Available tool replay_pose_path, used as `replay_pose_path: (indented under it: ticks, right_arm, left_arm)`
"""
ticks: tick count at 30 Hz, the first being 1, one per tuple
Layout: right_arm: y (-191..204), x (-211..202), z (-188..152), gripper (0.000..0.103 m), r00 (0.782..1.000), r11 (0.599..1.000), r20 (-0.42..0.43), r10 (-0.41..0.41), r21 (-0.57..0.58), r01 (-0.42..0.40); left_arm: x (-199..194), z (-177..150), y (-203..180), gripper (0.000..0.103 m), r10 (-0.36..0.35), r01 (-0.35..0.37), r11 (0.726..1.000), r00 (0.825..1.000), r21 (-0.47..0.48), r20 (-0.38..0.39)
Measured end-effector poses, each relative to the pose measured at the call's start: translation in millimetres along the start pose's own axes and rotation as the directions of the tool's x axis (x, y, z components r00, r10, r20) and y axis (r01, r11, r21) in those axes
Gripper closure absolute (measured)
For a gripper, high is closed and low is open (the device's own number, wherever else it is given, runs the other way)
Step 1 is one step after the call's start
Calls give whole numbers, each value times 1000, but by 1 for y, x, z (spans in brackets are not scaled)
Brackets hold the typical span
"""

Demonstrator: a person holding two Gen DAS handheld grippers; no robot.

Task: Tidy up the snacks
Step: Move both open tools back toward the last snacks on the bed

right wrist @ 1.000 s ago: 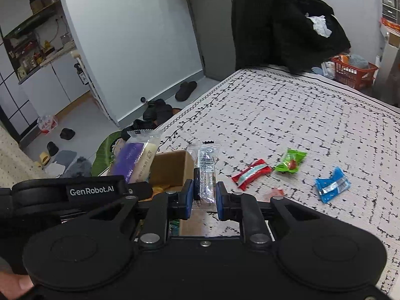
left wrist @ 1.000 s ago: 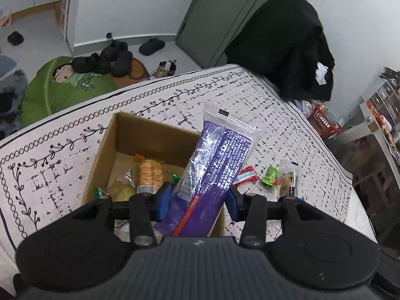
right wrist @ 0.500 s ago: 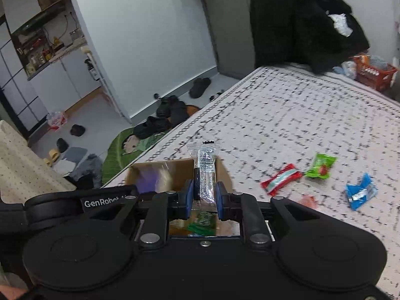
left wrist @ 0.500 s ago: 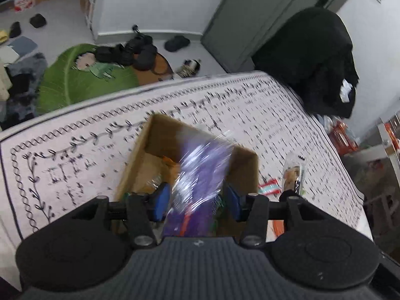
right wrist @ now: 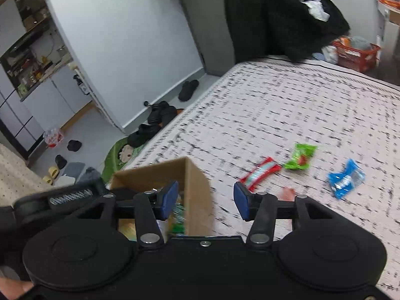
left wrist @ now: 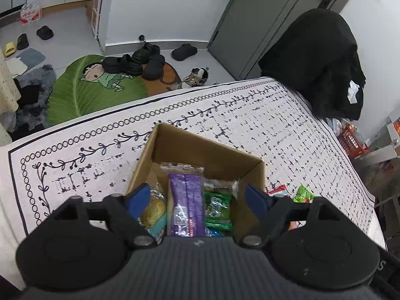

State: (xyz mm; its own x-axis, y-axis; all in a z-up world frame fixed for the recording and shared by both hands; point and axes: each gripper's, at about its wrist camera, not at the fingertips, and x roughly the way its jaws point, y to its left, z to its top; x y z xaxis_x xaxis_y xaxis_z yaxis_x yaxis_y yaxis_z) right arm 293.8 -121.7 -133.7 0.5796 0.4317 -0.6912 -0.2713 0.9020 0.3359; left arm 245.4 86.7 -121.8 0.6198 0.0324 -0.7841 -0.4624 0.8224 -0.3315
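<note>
The cardboard box [left wrist: 207,150] is the landmark here, open-topped on the patterned cloth [left wrist: 250,115], and inside it lies the purple packet [left wrist: 186,200], flat among the others. Its long axis runs from the box's near side toward the far wall, clear sealed end pointing away from the left wrist camera. Beside it on one side sits a green packet [left wrist: 217,210], on the other a biscuit packet [left wrist: 153,207], packed in parallel so they share the floor of the box.

Directly above the box hangs the left gripper [left wrist: 197,197], jaws opening and already wide, blue pads clear of everything, nothing in its hold; the purple packet lies below the gap, which reads as a release into the box.

The right gripper [right wrist: 206,200] straddles the box's near corner, jaws opening too, nothing between them.

Outside the box, on the cloth, wait a red packet [right wrist: 260,173], a green wrapper [right wrist: 300,156] and, furthest from the box, a blue wrapper [right wrist: 346,178], all loose. Likely those come next.
</note>
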Motion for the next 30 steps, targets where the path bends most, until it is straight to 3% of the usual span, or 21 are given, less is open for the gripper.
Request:
replay_pose_path:
  ticks: [10,17,26,28,30]
  right_arm:
    - [-47,-15,-11,45,998,997,-8,-61,37,61]
    - [-72,-22,-14,42,997,995,-1,-75,62,75]
    - [-106,-24,-15,37,995,990,8,-99,102,97]
    - [-113,-24,-14,33,994,989,15,-108,105,106]
    - [-119,-24,-13,20,993,988,26,-115,108,112]
  left_arm:
    - [-4,-10,-29,10,-4,3,995,1000,96,8]
    - [-6,-16,-54,10,-58,57,986,998,156,6]
    - [-2,-28,-85,10,-69,67,976,998,206,1]
    - [-2,-32,-95,10,-78,75,971,997,225,3]
    - [-2,-36,-103,10,-98,96,969,995,229,-1]
